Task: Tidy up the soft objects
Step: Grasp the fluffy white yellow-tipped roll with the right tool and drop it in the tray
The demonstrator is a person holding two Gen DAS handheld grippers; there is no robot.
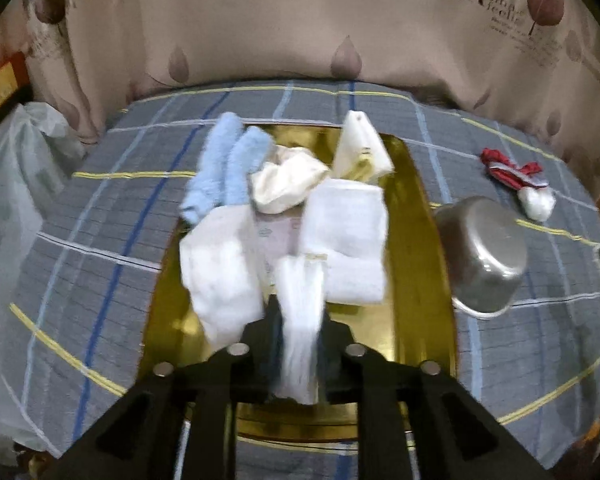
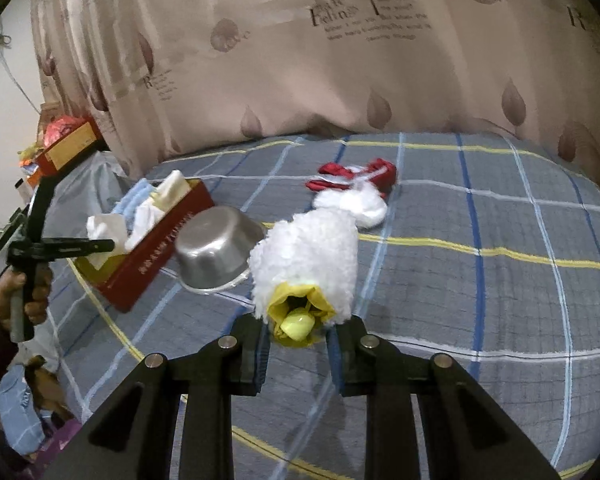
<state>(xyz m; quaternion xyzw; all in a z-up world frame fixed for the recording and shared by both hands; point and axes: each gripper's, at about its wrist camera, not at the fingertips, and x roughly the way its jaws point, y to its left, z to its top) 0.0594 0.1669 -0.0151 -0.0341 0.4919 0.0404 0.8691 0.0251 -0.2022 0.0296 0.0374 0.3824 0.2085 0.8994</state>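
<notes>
Left gripper [image 1: 300, 334] is hanging over the gold-lined box [image 1: 424, 216], jaws parted, with a blurred white cloth strip [image 1: 300, 320] between them; the blur hides whether the pads are pressing on it, so the grip cannot be told.

Inside the box: a pale blue fuzzy sock pair [image 1: 224, 168] is lying at 11 o'clock, a cream bundle [image 1: 286, 184] at centre, a cream folded piece [image 1: 362, 150] is standing at 1 o'clock, a white folded cloth [image 1: 346, 236] is sitting at 3 o'clock and another white cloth [image 1: 220, 276] at 8 o'clock.

A steel pot [image 1: 484, 256] is lying tipped just beside the box's 3 o'clock wall, on the plaid bedspread [image 1: 100, 240].

Right gripper [image 2: 299, 336] is clenching a fluffy white toy [image 2: 306, 264] by its yellow end [image 2: 298, 318], the fluffy body pointing toward 12 o'clock.

Beyond it, at 12 o'clock on the bedspread, a red-and-white sock [image 2: 356, 184] is lying well apart from the box.

In the right wrist view, at 9 o'clock, a hand [image 2: 20, 300] is gripping the other tool's handle over the box, which is showing red outer walls.

A leaf-print curtain [image 2: 340, 60] is hanging behind the bed.
</notes>
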